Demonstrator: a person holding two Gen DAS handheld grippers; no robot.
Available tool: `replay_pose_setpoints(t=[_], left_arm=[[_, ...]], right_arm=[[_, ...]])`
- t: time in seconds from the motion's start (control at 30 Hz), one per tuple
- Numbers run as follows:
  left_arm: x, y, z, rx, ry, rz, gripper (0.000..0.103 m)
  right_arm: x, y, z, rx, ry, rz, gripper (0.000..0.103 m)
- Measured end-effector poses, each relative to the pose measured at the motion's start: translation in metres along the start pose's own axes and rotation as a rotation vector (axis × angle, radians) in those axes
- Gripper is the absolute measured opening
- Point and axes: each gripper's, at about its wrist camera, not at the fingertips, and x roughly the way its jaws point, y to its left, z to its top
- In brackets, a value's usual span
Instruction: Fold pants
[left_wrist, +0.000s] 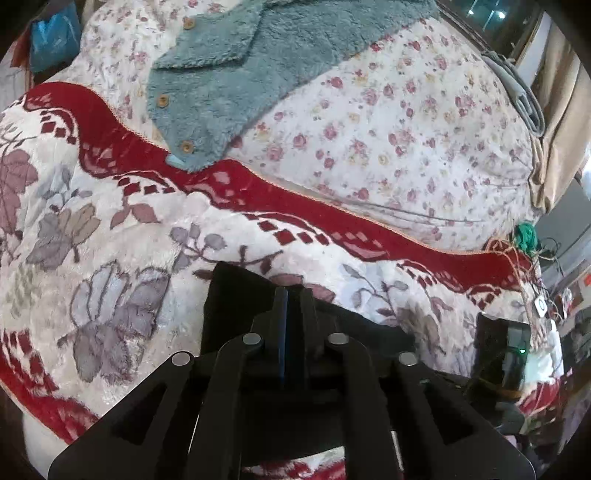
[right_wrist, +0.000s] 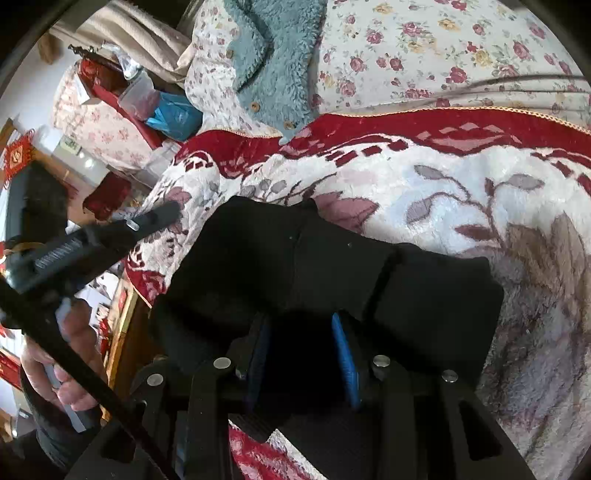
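Right tool (right_wrist: 301, 354): being clamped on folded black fabric pants (right_wrist: 332, 266) | left tool (left_wrist: 293, 314): being held together, empty | fold judged nearly finished on red-and-white floral blanket (right_wrist: 480, 192)

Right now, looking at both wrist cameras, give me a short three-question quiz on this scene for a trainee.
1. True or false: the teal fleece garment lies on top of the black pants.
2. What is between the right gripper's pads? A) a towel B) the black pants C) nothing
3. Short answer: what colour is the floral blanket's border?
Key: 1 false, they lie apart; 2 B; 3 red.
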Motion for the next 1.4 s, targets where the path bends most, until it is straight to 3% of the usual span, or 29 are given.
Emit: replay_pose_setpoints(t=[0.03, 0.07, 0.1, 0.13, 0.27, 0.47, 0.7, 0.77, 0.83, 0.97, 1.1, 1.13, 1.17, 1.23, 1.4], left_arm=[[0.011, 0.004, -0.006, -0.008, 0.037, 0.025, 0.008], [0.034, 0.012, -0.017, -0.034, 0.132, 0.056, 0.008], [0.047, 0.018, -0.027, -0.046, 0.154, 0.079, 0.009], [0.046, 0.020, -0.031, -0.046, 0.106, 0.077, 0.009], [0.047, 0.013, -0.030, -0.051, 0.101, 0.096, 0.009], [0.032, 0.001, -0.046, -0.054, 0.022, 0.143, 0.010], [0.007, 0.008, -0.060, -0.101, -0.059, 0.075, 0.010], [-0.002, 0.028, -0.058, -0.204, -0.073, -0.015, 0.010], [-0.011, 0.043, -0.059, -0.267, -0.086, -0.023, 0.010], [-0.027, 0.075, -0.065, -0.361, -0.117, 0.007, 0.015], [-0.018, 0.092, -0.074, -0.456, -0.069, -0.035, 0.018], [-0.016, 0.093, -0.074, -0.464, -0.059, -0.041, 0.018], [-0.014, 0.093, -0.074, -0.470, -0.052, -0.045, 0.018], [-0.012, 0.095, -0.075, -0.487, -0.038, -0.056, 0.018], [-0.013, 0.104, -0.078, -0.537, -0.041, -0.074, 0.018]], right_arm=[[-0.001, 0.001, 0.000, 0.001, -0.003, 0.001, 0.034], [-0.001, 0.001, 0.000, 0.006, -0.007, 0.004, 0.034], [-0.002, 0.001, 0.000, 0.012, -0.011, 0.006, 0.034], [-0.006, 0.001, 0.000, 0.021, -0.021, 0.009, 0.034], [-0.031, 0.007, -0.006, 0.045, -0.101, -0.025, 0.034], [-0.064, 0.016, -0.032, 0.046, -0.194, -0.070, 0.035], [-0.063, -0.015, -0.063, 0.282, -0.203, 0.147, 0.040], [-0.053, -0.019, -0.068, 0.349, -0.187, 0.223, 0.044], [-0.037, -0.024, -0.069, 0.421, -0.152, 0.237, 0.045], [-0.022, -0.018, -0.061, 0.443, -0.127, 0.315, 0.045], [-0.010, -0.005, -0.045, 0.425, -0.111, 0.379, 0.045], [-0.010, -0.002, -0.041, 0.406, -0.119, 0.372, 0.041], [-0.012, 0.005, -0.033, 0.367, -0.136, 0.331, 0.025], [-0.021, 0.020, -0.019, 0.300, -0.160, 0.304, 0.020], [-0.037, 0.074, 0.025, 0.171, -0.172, 0.379, 0.014]])
